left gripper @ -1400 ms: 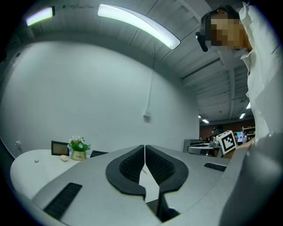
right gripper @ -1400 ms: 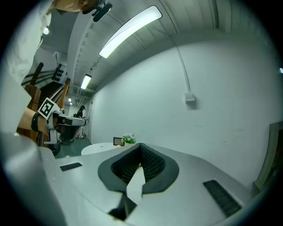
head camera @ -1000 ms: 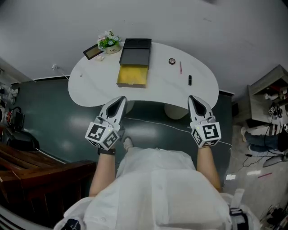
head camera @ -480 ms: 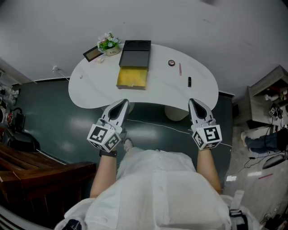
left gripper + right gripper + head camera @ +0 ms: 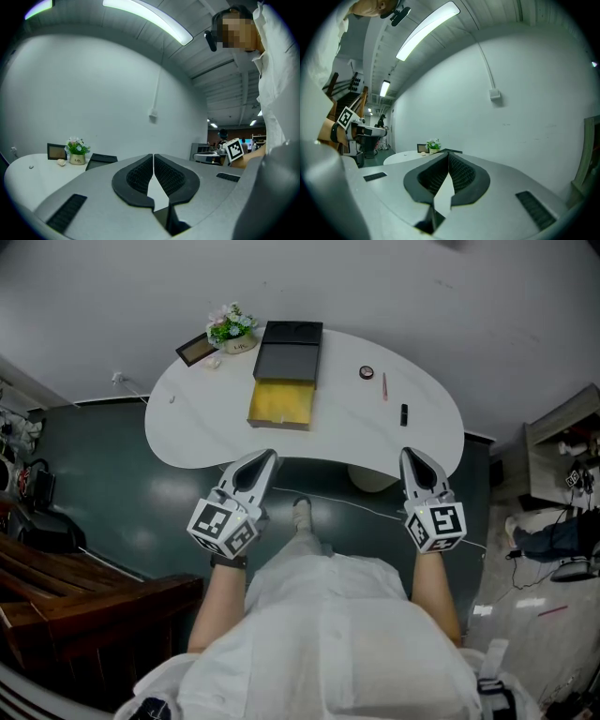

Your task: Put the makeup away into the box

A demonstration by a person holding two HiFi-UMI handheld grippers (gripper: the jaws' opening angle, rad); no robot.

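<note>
White table (image 5: 197,418), open box (image 5: 280,401), makeup (image 5: 367,372) lying nearby

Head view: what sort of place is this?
Probably a lab or workshop staged as a dressing corner: a white table with an open box and flower pot, and an equipment shelf with gear at right.

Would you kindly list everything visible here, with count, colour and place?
table: one, white, centre
box: one, open, yellow inside, black lid, table middle
flower pot: one, white with green plant, far left of table
picture frame: one, dark, beside the pot
round compact: one, dark, right of box
pencil: one, pink, beside compact
tube: one, black, table's right
left gripper: one, grey, shut, empty, near table edge
right gripper: one, grey, shut, empty, near table edge
</note>
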